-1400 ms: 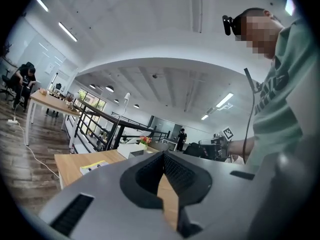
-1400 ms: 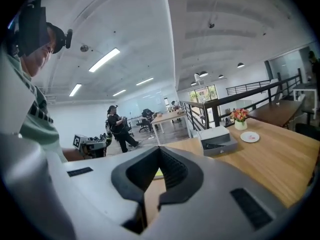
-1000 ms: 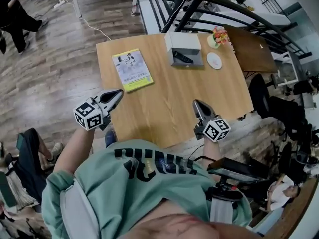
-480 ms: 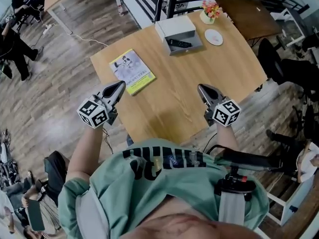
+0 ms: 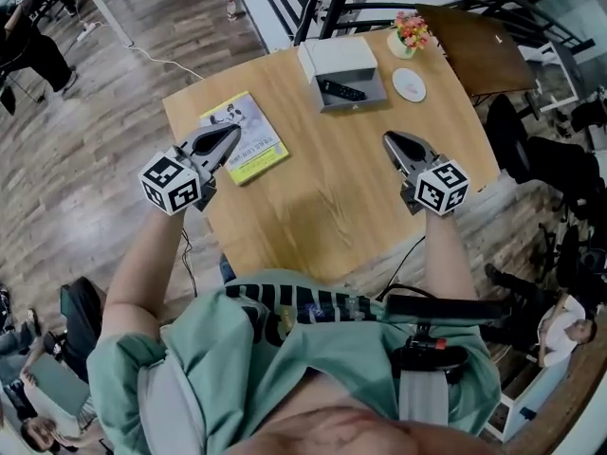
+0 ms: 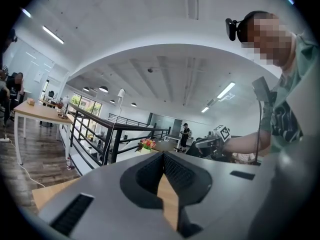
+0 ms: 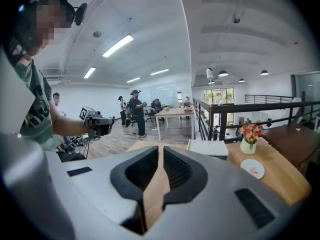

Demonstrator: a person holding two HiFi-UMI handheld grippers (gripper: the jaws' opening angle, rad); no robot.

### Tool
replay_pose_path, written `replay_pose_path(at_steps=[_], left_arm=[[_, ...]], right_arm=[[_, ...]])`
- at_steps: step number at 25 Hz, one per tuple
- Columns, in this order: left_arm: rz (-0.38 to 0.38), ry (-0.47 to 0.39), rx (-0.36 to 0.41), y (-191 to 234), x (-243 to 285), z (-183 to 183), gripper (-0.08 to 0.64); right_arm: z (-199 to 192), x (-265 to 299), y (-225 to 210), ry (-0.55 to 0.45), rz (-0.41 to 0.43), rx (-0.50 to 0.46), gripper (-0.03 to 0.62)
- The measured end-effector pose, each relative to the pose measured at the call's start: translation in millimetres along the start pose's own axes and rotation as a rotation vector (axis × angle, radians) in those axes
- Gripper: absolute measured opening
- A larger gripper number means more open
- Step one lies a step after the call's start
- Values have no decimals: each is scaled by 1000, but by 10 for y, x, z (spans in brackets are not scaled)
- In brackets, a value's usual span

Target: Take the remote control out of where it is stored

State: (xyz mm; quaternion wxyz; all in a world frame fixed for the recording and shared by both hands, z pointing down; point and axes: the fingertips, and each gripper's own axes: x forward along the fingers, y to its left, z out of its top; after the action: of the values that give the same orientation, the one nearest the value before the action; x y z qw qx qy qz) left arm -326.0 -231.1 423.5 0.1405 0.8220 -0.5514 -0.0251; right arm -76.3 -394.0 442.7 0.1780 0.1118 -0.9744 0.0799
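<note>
left tongs: closed, tips together, nothing held; they hover over the near-left table edge.
booklet: lies right below the left tongs' tip. A low sweep forward could catch its cover and drag it across the table.
remote control: lies flat inside the open box, well ahead of both tongs and between their lines of aim, nearer the right pair.
box: looks light. Shut tips arriving there would likely shove the remote against a wall instead of gripping it. A pull with nothing steadying the box could slide or lift it along.
right tongs: closed and empty, pointing towards the box from its near-right side. They must part before they reach in, and the flat remote leaves little room for a jaw beneath it, so a slip is likely.
saucer: just right of the box, ahead of the right tongs; a wide approach could clip it.
flower vase: just beyond the saucer, and it could tip if knocked.
</note>
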Motion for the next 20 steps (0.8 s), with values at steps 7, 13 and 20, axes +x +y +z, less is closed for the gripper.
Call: replay_pose_path(at_steps=[7, 13, 20], left_arm=[[-7, 24, 9, 313, 376, -89, 5], [-27, 60, 12, 626, 758, -314, 5], [-38, 55, -32, 958, 1149, -587, 5]], right_arm=[[-126, 635, -507, 208, 78, -38, 138], [-351, 1216, -1016, 364, 115, -70, 233], [-741, 1894, -1443, 540, 166, -115, 310]])
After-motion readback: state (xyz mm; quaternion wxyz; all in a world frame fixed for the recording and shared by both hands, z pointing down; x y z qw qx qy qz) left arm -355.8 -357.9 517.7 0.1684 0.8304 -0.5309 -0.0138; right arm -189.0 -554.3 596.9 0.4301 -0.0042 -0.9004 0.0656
